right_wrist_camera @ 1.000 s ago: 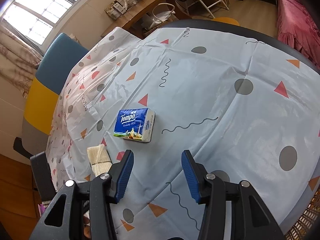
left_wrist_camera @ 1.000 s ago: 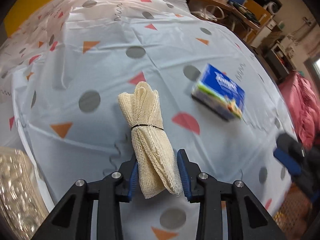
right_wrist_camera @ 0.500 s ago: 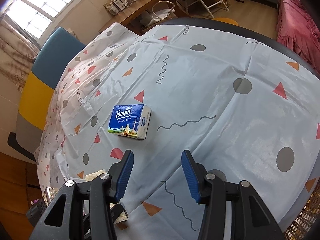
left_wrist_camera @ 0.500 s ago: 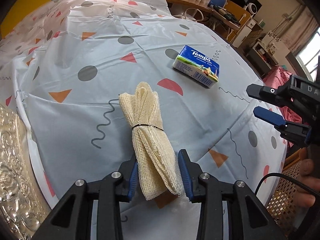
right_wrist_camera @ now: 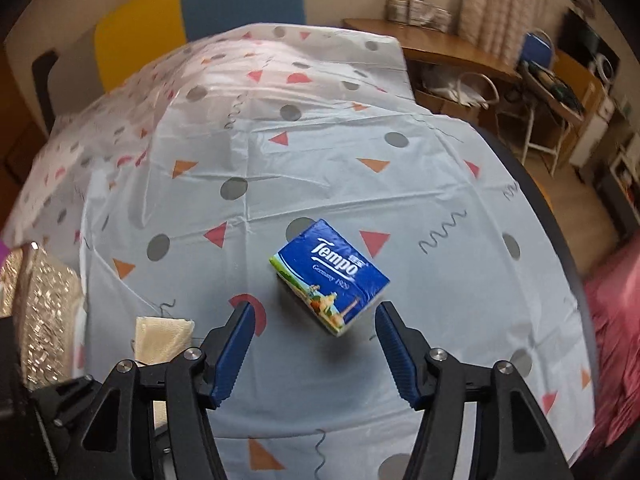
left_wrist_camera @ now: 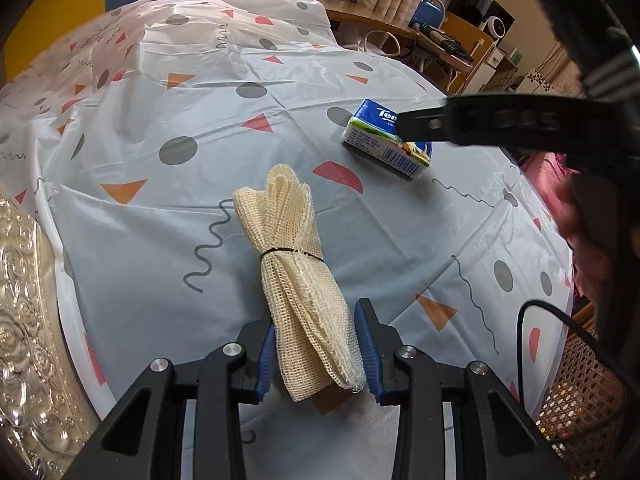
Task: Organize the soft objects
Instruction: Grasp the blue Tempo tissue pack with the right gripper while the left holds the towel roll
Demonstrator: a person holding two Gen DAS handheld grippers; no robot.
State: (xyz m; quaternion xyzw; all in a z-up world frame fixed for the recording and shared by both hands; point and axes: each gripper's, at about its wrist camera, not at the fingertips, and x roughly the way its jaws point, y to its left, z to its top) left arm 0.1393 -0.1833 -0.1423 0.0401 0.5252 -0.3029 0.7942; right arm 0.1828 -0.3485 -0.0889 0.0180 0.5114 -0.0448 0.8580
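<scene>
Gripping the mesh roll (left_wrist_camera: 298, 280), left hand-held gripper (left_wrist_camera: 318, 350); tissue pack (right_wrist_camera: 330, 276) lies loose.

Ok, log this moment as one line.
left gripper: shut on mesh roll | right gripper: open, approaching tissue pack | tissue pack: on table

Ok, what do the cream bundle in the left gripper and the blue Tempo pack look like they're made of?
Cream bundle: open-weave mesh, matte, likely cotton or foam netting; a grid of holes shows, cinched by a thin black band.
Tempo pack: tissues in thin printed plastic film, by its slight sheen and soft corners.
</scene>
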